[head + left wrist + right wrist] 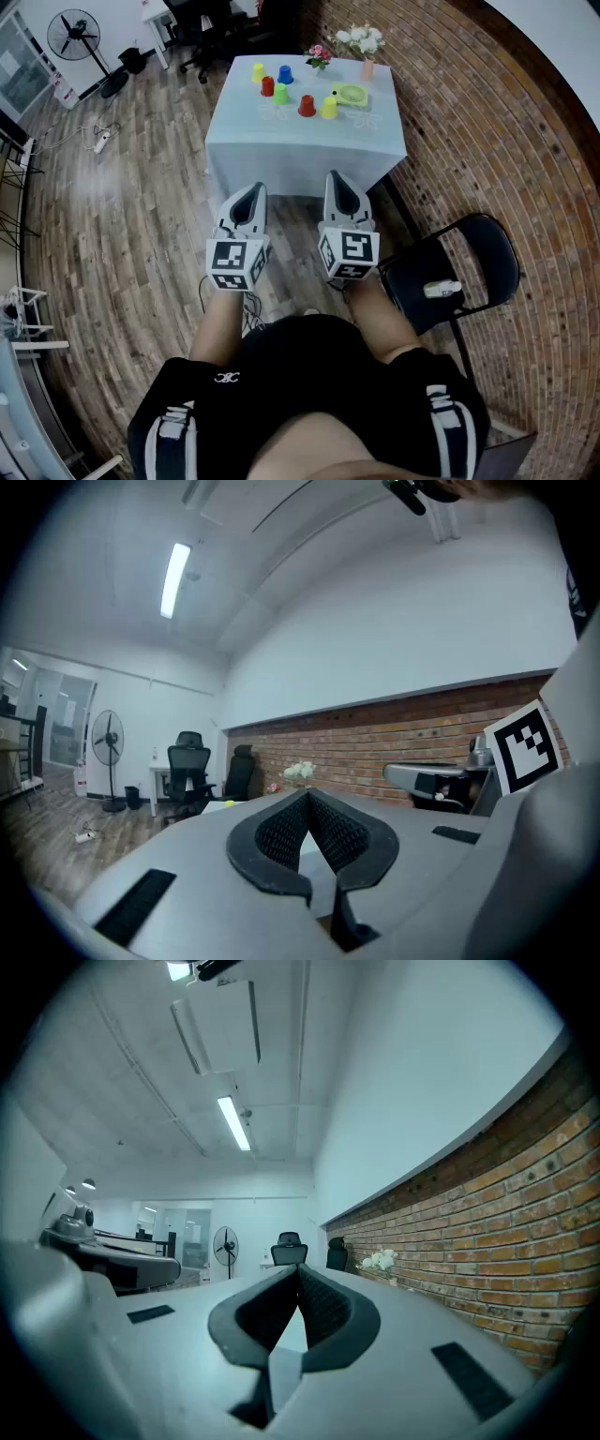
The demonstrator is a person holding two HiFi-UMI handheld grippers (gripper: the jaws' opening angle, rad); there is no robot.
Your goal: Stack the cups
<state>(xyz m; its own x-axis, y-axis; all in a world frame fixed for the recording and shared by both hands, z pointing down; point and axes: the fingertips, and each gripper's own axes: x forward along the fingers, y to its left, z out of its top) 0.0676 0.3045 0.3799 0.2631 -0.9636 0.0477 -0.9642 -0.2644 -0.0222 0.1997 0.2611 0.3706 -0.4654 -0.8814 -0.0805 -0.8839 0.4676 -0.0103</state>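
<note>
Two grippers were held level and side by side, well short of the table (281,150), with the cups not yet stacked. The left gripper (251,190) and the right gripper (339,180) were pointed toward the table's near edge. Each had its jaws brought together at the tips, and nothing was caught between them, as was shown in both gripper views. The posture was judged to be one of readiness, the tools being carried closed, probably so that the approach to the table could be made cleanly.

Six cups (280,94) were seen standing singly on the far half of the table, none set on another. A yellow and a blue one were placed nearest the far edge, a red and a green one just inside them. A second red and yellow pair was set beside a green plate (352,94) toward the right side. Flowers (361,42) were kept at the far right corner, clear of the work.

The near half of the table was left bare, which was judged ample room for a stack. Open floor (141,234) was left before the table and to its left. To its right, a chair (469,258) and a brick wall (487,112) closed in, so movement there was judged tighter.
</note>
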